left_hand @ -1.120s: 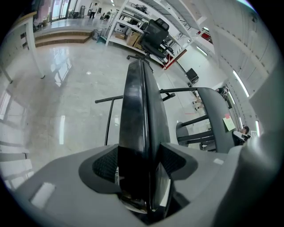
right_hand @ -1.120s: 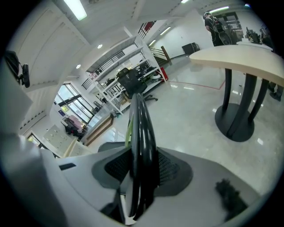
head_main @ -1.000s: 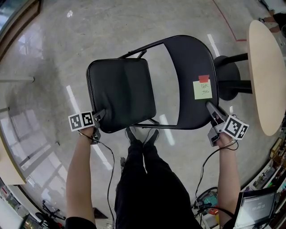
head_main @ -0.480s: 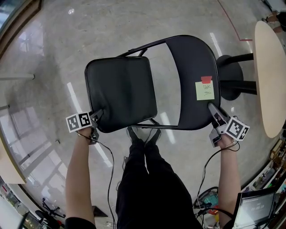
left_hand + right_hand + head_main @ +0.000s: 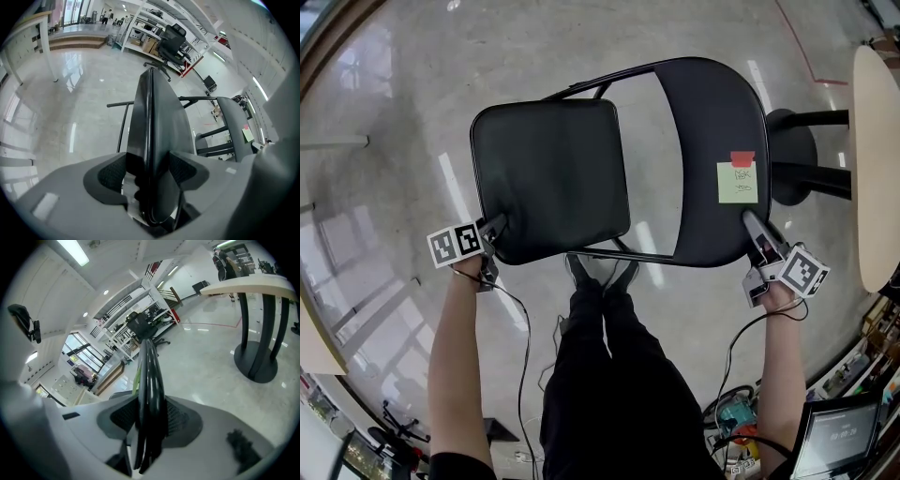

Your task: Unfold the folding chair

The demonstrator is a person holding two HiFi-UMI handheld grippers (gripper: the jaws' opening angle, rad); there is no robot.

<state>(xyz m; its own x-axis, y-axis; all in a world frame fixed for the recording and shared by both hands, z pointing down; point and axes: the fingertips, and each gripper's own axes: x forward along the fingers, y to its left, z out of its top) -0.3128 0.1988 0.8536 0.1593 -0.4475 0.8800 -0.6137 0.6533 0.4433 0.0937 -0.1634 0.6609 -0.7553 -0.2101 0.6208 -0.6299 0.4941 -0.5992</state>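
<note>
A black folding chair stands spread in front of me. Its padded seat (image 5: 551,178) lies at the left and its curved backrest (image 5: 712,141) at the right, with a yellow note (image 5: 738,182) and a red tag (image 5: 741,157) stuck on the backrest. My left gripper (image 5: 495,227) is shut on the seat's near left corner; in the left gripper view the seat edge (image 5: 152,140) sits clamped between both pads. My right gripper (image 5: 756,231) is shut on the backrest's lower edge, and in the right gripper view the backrest edge (image 5: 149,380) fills the gap between the pads.
A round beige table (image 5: 874,159) on a black pedestal base (image 5: 795,155) stands just right of the chair. My legs and shoes (image 5: 598,277) are under the chair's near edge. Cables (image 5: 525,356) hang from both grippers. A laptop (image 5: 839,439) sits at the bottom right.
The seat has swung further left and up in the picture with my left gripper on it, so the gap between seat and backrest has widened. The right gripper has hardly moved.
</note>
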